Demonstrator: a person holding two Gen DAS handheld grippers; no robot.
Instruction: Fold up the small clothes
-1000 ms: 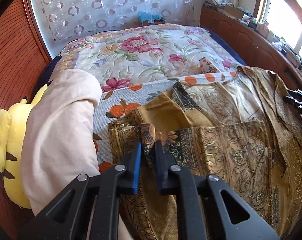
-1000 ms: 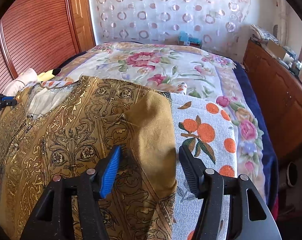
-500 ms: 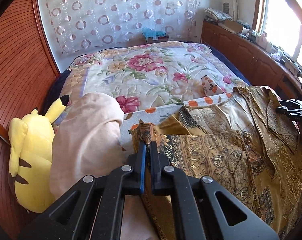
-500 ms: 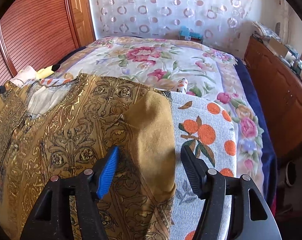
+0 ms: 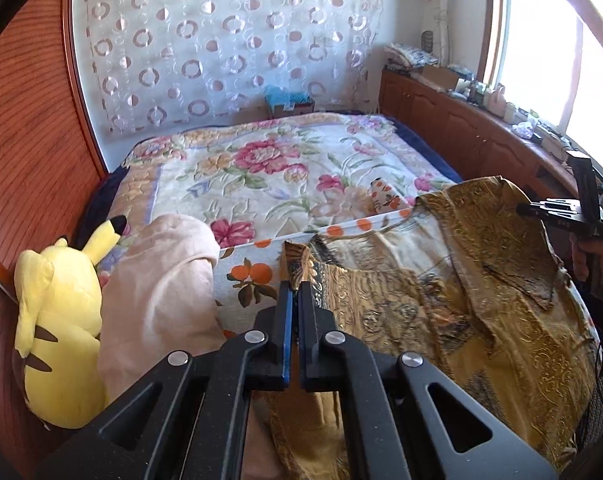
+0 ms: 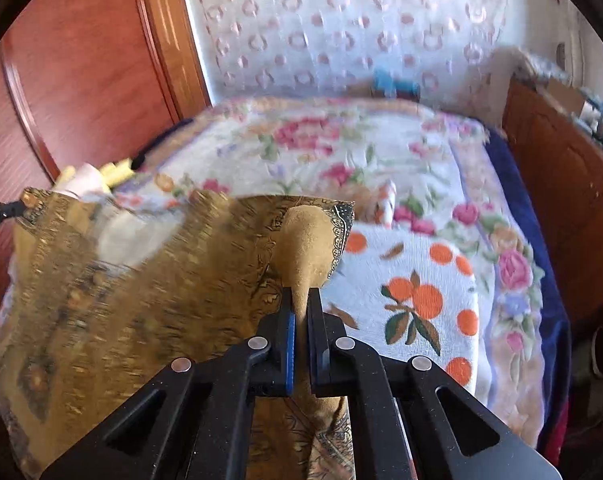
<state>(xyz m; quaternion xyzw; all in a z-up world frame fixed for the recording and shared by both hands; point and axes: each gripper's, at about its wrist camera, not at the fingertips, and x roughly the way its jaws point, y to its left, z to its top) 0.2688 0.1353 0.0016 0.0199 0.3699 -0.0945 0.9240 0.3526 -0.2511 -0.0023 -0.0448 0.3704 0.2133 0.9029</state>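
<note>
Your left gripper (image 5: 294, 292) has its fingers pinched nearly together on a corner of the gold patterned garment (image 5: 441, 300), and your right gripper (image 6: 301, 304) is likewise clamped narrow on a bunched fold of the same cloth, whose plain mustard inner side shows between the pads. The garment hangs stretched between your two grippers, lifted off the orange-print towel (image 6: 417, 292) that lies just beneath it; in the right wrist view the cloth is blurred on its left half. Just to the left of your left gripper lies a pale pink cloth bundle (image 5: 161, 300), and beside that sits a yellow plush toy (image 5: 57, 320) against the wooden wall panel (image 5: 25, 128). Beyond the towel, a floral blanket (image 5: 269, 168) covers the bed. Farther off, a curtain with ring patterns (image 5: 221, 40) hangs behind the bed, and a wooden cabinet (image 5: 461, 132) runs along the right under the window (image 5: 541, 40).
</note>
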